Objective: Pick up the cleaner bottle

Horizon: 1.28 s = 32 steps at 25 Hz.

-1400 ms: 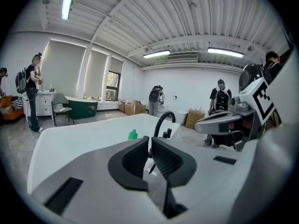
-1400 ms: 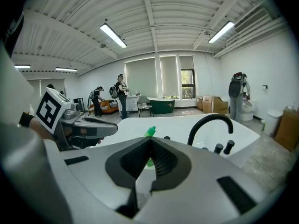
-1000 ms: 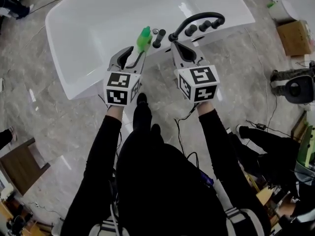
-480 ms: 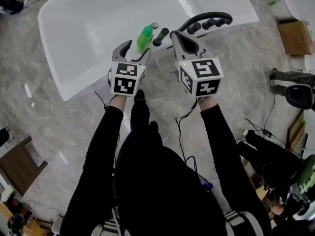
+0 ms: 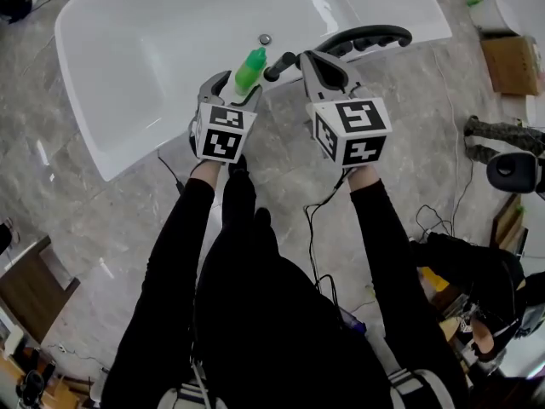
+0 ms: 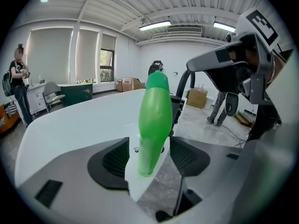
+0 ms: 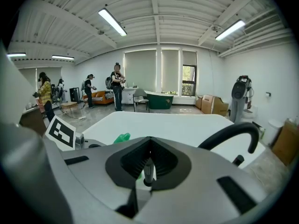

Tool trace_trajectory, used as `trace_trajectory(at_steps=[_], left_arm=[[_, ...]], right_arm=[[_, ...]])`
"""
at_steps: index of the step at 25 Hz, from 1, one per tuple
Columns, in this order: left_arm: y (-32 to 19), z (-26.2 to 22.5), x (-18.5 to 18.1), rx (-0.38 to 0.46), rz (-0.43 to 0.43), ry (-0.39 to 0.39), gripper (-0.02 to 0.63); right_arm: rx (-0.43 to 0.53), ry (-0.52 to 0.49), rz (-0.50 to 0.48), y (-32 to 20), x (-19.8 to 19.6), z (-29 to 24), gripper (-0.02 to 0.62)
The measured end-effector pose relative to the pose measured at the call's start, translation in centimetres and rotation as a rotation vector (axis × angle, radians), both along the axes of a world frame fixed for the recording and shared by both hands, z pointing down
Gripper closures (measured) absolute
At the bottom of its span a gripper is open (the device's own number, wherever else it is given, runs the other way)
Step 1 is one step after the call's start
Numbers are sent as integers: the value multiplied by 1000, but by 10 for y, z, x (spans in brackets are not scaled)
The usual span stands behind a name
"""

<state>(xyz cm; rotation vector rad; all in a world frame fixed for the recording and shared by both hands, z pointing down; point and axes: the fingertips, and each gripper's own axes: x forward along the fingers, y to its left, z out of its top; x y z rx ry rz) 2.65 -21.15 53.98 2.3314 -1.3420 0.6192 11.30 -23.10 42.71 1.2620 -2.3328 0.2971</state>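
White tub (image 5: 145,66): cleaner bottle (image 5: 250,68) betw. L tool (image 5: 237,85) jaws, just opening, ungripped; black faucet (image 5: 366,37) beside; R tool (image 5: 312,58) closed.

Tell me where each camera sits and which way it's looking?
Head view: on the person's head, looking steeply down at the white bathtub; black-sleeved arms, left tool and right tool show.
Left gripper view: rides the left tool, looking along its just-opened jaws at the green bottle between them; the right tool shows at right.
Right gripper view: rides the right tool, looking over its closed jaws across the bathtub; the left tool's marker shows at left.
All three share the green bottle and bathtub.
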Motion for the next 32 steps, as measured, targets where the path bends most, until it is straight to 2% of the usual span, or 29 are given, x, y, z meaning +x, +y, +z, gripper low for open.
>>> trace_trajectory(at_steps=[6,12,25,32], left_arm=[[-4,23,10,-4,20,-10,333],[-17,34,10,9,5,-21,333],[-27,51,16,42,0,-38,333],[-35,53,21,31,6,-23,335]], right_arm=[[-18,9,-13,-5,-4,10,594],[-23,9,-14,-17,-9,19,594],[-28,9,-18,-27,-18,35,594],[-38,20,-18,-34,-19,43,594]])
